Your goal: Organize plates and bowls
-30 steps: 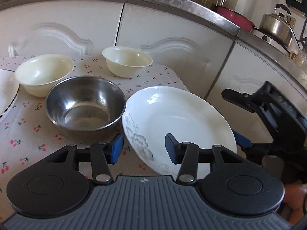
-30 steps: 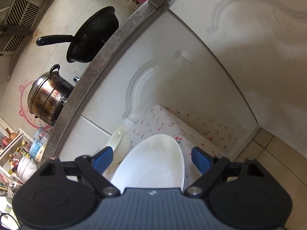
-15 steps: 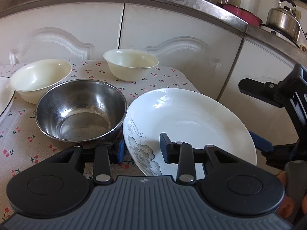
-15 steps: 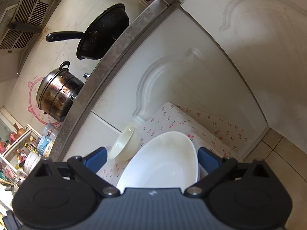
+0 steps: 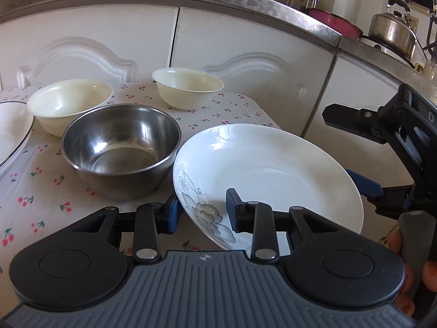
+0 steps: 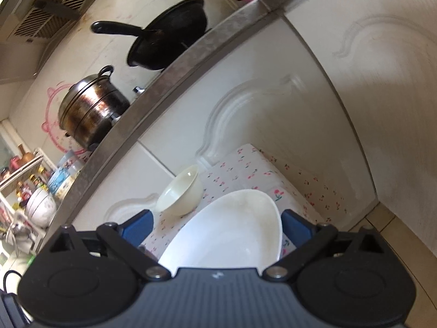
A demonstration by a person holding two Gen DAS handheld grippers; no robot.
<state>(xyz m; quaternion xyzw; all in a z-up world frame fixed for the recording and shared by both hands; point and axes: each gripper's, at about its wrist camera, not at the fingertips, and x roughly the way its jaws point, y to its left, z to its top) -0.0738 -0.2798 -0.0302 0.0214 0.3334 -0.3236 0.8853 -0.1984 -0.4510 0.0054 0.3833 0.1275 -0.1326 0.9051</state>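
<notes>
A white plate with a grey flower print [image 5: 273, 169] is tilted at the table's right edge. My left gripper [image 5: 203, 211] has its jaws around the plate's near rim, one finger under and one over, closing on it. My right gripper [image 6: 218, 225] is open, its jaws standing on either side of the plate [image 6: 232, 235], not touching it; it also shows in the left wrist view [image 5: 363, 186]. A steel bowl [image 5: 120, 147] stands left of the plate. Two cream bowls [image 5: 68, 104] [image 5: 188, 87] stand behind it.
The table has a cherry-print cloth [image 5: 32, 191]. Another white plate [image 5: 11, 134] lies at the far left. White cabinet doors [image 5: 245, 54] rise right behind the table under a counter with a kettle [image 5: 393, 30], a wok [image 6: 169, 43] and a pot [image 6: 90, 112].
My left gripper has moved in and its jaws have narrowed around the plate's near rim. The right gripper has opened wider and let the plate go.
</notes>
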